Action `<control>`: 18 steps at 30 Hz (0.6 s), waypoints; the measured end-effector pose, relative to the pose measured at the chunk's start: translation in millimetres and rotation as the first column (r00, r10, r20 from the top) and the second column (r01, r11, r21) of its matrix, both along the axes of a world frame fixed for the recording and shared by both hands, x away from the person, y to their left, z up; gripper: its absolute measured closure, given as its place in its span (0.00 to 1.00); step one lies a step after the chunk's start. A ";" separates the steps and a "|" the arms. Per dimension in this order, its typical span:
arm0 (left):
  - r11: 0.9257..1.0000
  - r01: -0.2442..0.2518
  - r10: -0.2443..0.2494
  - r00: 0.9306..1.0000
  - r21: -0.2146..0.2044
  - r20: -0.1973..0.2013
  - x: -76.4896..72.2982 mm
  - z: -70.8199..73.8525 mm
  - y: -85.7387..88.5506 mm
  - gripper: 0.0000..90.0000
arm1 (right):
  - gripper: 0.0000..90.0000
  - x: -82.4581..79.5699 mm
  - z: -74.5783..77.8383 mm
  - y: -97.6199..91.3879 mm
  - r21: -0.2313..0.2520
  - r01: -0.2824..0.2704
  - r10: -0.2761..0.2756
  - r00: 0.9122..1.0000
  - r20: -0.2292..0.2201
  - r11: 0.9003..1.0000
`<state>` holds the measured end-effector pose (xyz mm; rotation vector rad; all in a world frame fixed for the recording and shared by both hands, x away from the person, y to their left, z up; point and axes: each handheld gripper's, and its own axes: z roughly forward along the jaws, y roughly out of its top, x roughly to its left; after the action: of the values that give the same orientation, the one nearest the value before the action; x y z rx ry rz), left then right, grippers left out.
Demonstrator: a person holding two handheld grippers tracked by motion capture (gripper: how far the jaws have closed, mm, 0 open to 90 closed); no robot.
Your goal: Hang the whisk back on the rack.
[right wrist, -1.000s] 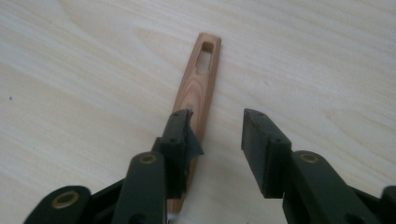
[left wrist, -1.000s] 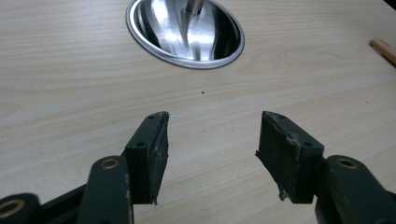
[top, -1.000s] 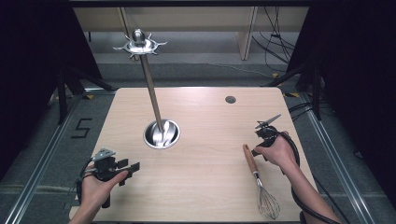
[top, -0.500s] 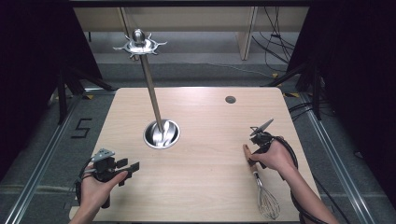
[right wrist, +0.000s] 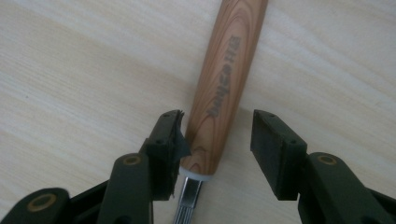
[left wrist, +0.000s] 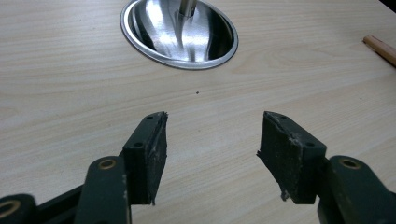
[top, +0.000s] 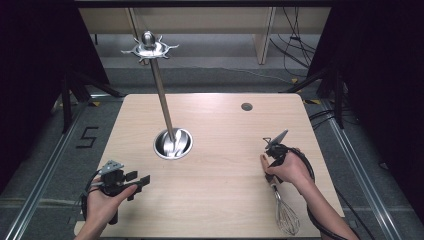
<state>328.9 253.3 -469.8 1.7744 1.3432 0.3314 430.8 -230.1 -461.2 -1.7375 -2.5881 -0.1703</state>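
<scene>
A whisk with a wooden handle and wire head lies near the table's front right corner. My right gripper points down over the far end of that handle. In the right gripper view the handle runs between the jaws of my right gripper. It is open, with the left pad touching the wood and the right pad a little apart. My left gripper hovers open at the front left, nothing between the jaws of this left gripper.
A metal utensil stand has its round base at the table's middle, a tilted pole and a hooked crown on top. The base lies ahead of the left gripper. A small dark hole marks the far right of the tabletop.
My right gripper has moved left and down from beside the whisk onto its wooden handle, which now sits between the jaws. The left gripper has stayed put.
</scene>
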 end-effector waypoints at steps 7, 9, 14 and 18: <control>1.000 0.001 -0.001 1.000 0.008 0.005 -0.2 0.8 -0.2 0.45 | 0.66 -0.1 -6.4 2.5 -0.021 -0.004 0.003 1.000 -0.023 1.000; 1.000 -0.005 0.005 1.000 -0.008 0.018 -0.3 1.4 -1.9 0.45 | 0.68 0.1 -8.4 2.7 -0.021 0.009 -0.010 0.999 -0.032 1.000; 1.000 0.004 -0.004 1.000 0.001 0.023 -0.6 1.0 -1.3 0.46 | 0.73 0.2 -9.0 3.3 -0.018 0.042 -0.043 0.998 -0.045 0.999; 1.000 0.000 0.000 1.000 -0.005 0.027 -1.1 1.5 -1.6 0.46 | 0.77 -0.8 -6.6 1.6 -0.007 0.032 -0.032 0.999 -0.018 0.999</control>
<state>327.8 251.6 -468.3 1.7598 1.3237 0.3502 430.0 -228.6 -467.8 -1.7752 -2.5520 -0.1452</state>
